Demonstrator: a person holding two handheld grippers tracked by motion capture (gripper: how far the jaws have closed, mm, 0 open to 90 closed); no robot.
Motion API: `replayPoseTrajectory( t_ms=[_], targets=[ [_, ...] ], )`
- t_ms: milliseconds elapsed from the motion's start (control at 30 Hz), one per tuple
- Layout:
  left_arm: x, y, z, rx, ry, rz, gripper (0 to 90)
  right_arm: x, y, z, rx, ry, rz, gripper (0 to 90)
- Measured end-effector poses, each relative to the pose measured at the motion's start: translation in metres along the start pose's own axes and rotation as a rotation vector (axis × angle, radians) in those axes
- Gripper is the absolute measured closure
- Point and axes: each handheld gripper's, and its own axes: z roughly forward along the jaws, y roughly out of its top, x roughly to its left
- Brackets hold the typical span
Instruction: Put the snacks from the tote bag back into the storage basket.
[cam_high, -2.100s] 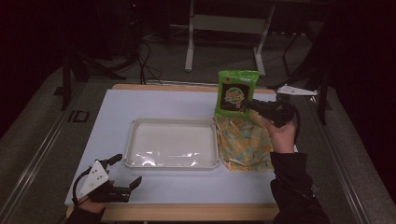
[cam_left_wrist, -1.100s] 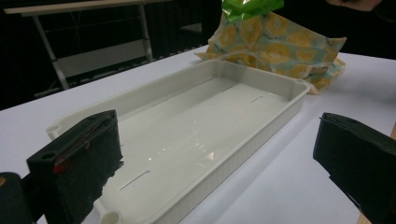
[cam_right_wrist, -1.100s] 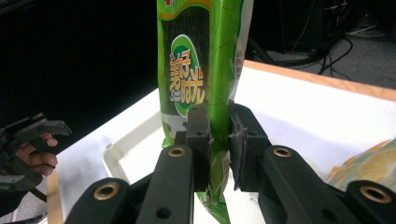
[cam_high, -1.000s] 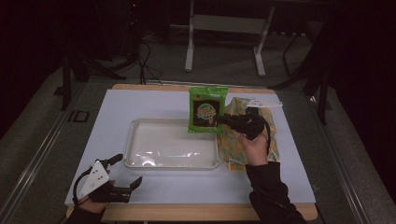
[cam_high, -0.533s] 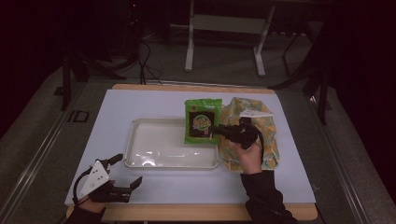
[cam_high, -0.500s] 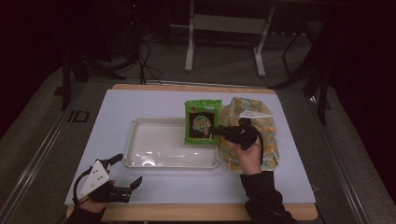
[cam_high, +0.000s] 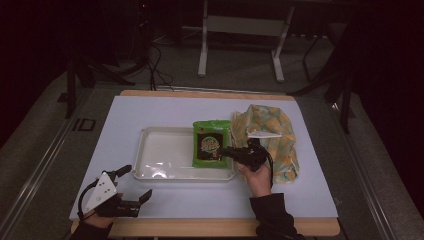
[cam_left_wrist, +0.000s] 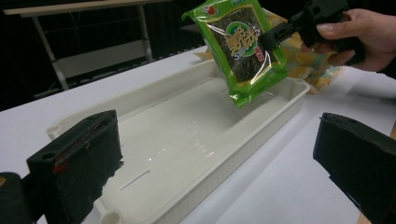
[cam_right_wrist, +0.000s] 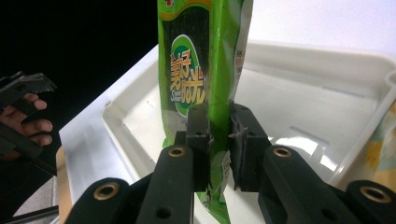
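Two jaws of the right gripper (cam_right_wrist: 218, 140) pinch the green seaweed packet (cam_right_wrist: 198, 79) by its edge, and the packet hangs tilted just above the white tray (cam_high: 165, 172), at its end nearest those jaws. Beyond them lies a yellow patterned cloth (cam_high: 280, 145) on the desk (cam_high: 150, 110). Left gripper (cam_high: 134, 182): jaws spread wide, nothing between them, tray straight ahead.

Crumpled yellow-patterned cloth (cam_high: 272, 140) on the white table (cam_high: 160, 107), right of centre
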Motion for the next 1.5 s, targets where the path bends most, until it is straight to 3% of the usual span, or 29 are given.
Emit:
replayPoseTrajectory(
  t_ms=[300, 633, 1167, 1500],
  targets=[
    [0.0, 0.0, 0.0, 0.003, -0.001, 0.001, 1.4, -0.002, -0.015, 0.007, 0.034, 0.013, 0.032, 79.4],
    [0.0, 0.0, 0.001, 0.006, 0.001, 0.007, 1.4, -0.002, -0.024, 0.015, 0.079, 0.002, 0.034, 79.3],
    [0.0, 0.0, 0.001, 0.007, -0.001, 0.009, 1.4, -0.009, -0.031, 0.018, 0.095, 0.003, 0.087, 76.2],
    [0.0, 0.0, 0.001, 0.007, -0.003, 0.008, 1.4, -0.01, -0.03, 0.02, 0.106, -0.054, 0.069, 65.5]
  ],
)
